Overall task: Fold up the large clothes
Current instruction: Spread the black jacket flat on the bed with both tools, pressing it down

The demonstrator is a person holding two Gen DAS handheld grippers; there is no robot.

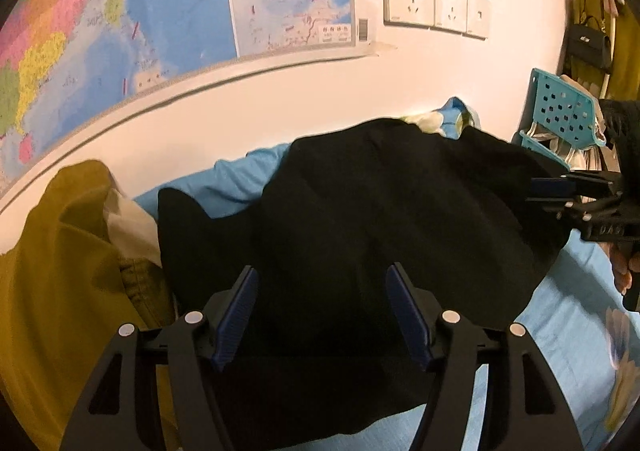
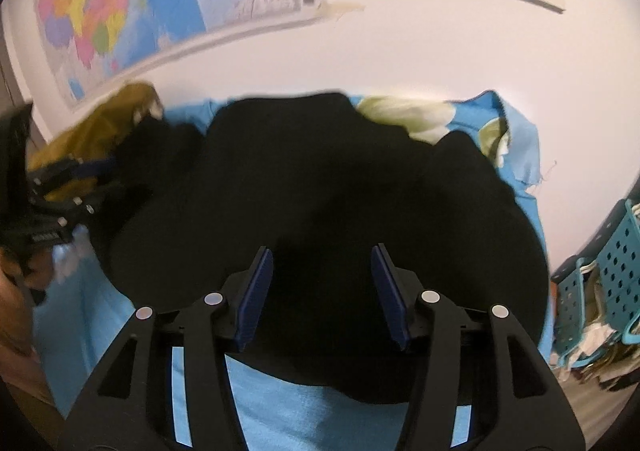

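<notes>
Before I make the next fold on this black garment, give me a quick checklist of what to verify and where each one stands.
1. Left gripper free of cloth: ok, jaws apart, nothing pinched.
2. Right gripper free of cloth: ok, jaws apart, nothing pinched.
3. Black garment lying on the blue sheet: ok.
4. Garment flat and smooth: not ok, it looks bunched and rounded.
5. Olive-yellow garment clear of the black one: cannot tell, they meet at the left edge.
6. Sleeves or corners located for the next grasp: cannot tell, the black cloth shows no detail.
</notes>
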